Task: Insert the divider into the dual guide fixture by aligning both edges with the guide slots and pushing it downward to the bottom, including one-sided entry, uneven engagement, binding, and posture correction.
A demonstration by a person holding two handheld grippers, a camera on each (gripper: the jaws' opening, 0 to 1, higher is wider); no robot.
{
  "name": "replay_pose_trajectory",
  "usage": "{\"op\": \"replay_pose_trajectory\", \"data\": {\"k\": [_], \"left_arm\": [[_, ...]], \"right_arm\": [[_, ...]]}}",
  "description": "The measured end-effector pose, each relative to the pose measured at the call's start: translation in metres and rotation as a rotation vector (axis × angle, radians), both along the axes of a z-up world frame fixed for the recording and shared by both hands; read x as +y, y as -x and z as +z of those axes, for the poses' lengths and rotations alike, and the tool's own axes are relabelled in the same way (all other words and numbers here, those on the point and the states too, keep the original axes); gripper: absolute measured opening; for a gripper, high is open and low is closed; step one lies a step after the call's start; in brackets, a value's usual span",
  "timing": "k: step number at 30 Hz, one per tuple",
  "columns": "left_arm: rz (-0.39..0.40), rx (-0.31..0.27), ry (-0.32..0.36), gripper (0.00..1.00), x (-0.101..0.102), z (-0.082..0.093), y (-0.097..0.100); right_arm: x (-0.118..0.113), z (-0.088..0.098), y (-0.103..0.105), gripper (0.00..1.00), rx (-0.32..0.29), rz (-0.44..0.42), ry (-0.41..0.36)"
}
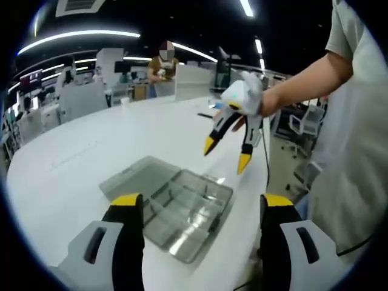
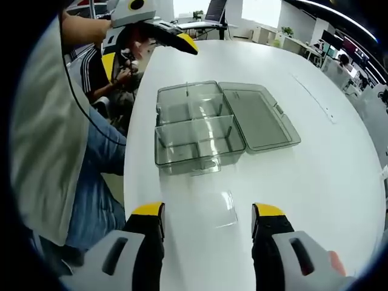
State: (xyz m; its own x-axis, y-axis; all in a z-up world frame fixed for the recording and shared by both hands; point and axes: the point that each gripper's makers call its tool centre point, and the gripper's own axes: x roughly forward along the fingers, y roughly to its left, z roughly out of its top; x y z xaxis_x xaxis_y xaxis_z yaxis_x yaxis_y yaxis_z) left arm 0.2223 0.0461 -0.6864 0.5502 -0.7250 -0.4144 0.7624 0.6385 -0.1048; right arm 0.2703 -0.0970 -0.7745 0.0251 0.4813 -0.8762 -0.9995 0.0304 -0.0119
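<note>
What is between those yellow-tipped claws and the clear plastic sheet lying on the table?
Nothing visible. The right gripper hovers open just short of the clear divider, with bare white table between them. The compartment box lies beyond.

You get bright, even light from ceiling strips (image 1: 79, 37) at 11 and 1 o'clock. Glare sheens the white table (image 2: 315, 157) and the clear box (image 2: 200, 130). Shadows stay faint. Fisheye bending grows toward every edge; the far room looks soft.
</note>
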Motion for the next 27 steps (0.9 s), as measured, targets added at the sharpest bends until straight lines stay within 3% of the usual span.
{"op": "replay_pose_trajectory", "data": {"k": [27], "left_arm": [[0.011, 0.014, 0.004, 0.75, 0.007, -0.004, 0.003]], "right_arm": [[-0.002, -0.031, -0.003, 0.39, 0.01, 0.144, 0.121]]}}
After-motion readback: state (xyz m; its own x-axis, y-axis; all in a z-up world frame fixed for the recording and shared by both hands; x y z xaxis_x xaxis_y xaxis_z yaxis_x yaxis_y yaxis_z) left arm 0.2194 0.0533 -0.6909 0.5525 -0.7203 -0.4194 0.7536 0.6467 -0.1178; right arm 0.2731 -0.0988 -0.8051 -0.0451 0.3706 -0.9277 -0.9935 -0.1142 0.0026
